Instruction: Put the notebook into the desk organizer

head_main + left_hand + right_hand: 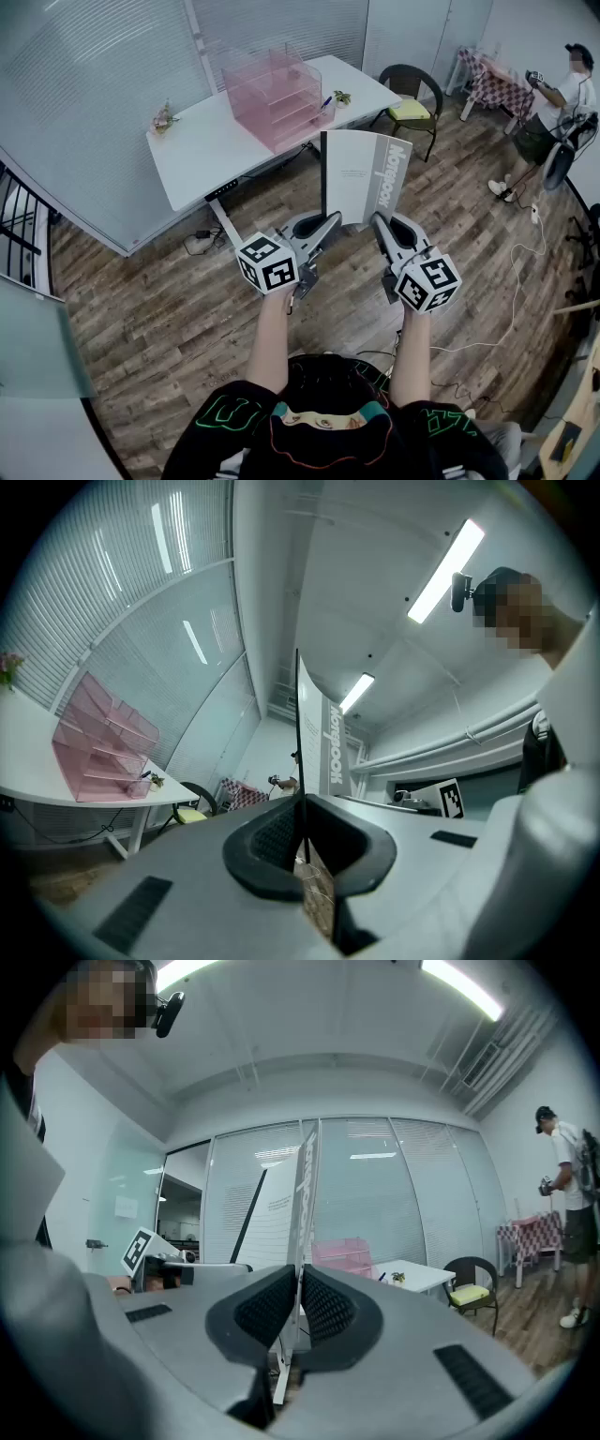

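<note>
The notebook (pixel 361 183) is white and grey, the desk organizer (pixel 277 94) translucent pink, the table (pixel 202 150) white, the floor (pixel 141 300) brown.

The notebook (pixel 361 173) has its lower corners hidden between the fingers (pixel 319 229), its small print unreadable.

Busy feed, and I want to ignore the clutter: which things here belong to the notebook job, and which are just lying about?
Job: notebook, pinched by left tongs and right tongs; pink desk organizer on the white desk.
Lying about: wicker chair, small plant, checkered table.
</note>
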`<act>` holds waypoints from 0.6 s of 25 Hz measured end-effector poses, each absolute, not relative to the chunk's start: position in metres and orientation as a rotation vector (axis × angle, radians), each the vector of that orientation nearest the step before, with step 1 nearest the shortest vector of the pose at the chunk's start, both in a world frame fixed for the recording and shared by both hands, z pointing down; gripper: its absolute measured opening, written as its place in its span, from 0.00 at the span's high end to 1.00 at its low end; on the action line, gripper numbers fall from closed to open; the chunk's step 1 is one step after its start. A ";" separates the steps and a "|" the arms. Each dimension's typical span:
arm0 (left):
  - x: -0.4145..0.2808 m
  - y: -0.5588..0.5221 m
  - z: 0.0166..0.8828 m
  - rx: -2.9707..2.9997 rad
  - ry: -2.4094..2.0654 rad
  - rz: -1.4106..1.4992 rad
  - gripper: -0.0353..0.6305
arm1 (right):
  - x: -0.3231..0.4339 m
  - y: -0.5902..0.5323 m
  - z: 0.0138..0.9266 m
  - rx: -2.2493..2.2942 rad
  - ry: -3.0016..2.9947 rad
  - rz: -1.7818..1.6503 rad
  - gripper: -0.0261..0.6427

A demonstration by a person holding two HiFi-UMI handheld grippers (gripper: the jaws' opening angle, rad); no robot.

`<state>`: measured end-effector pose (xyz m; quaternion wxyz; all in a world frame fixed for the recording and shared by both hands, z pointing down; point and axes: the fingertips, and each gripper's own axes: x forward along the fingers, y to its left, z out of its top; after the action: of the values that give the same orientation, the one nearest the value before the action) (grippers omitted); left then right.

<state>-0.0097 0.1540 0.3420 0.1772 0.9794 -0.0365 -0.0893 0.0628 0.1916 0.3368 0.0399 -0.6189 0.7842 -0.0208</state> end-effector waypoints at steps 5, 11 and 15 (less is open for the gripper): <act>-0.005 0.157 0.342 2.774 -0.118 -0.245 0.94 | 0.067 0.194 0.337 -1.878 2.418 -0.070 0.92; 0.007 0.148 0.343 2.774 -0.152 -0.225 0.94 | 0.081 0.181 0.341 -1.896 2.420 -0.104 0.92; 0.015 0.142 0.343 2.785 -0.158 -0.215 0.94 | 0.090 0.172 0.342 -1.889 2.424 -0.101 0.92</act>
<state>0.0149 0.1423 0.3433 0.1712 0.9807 -0.0558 -0.0757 0.0898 0.1718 0.3424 0.0334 -0.6140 0.7879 -0.0329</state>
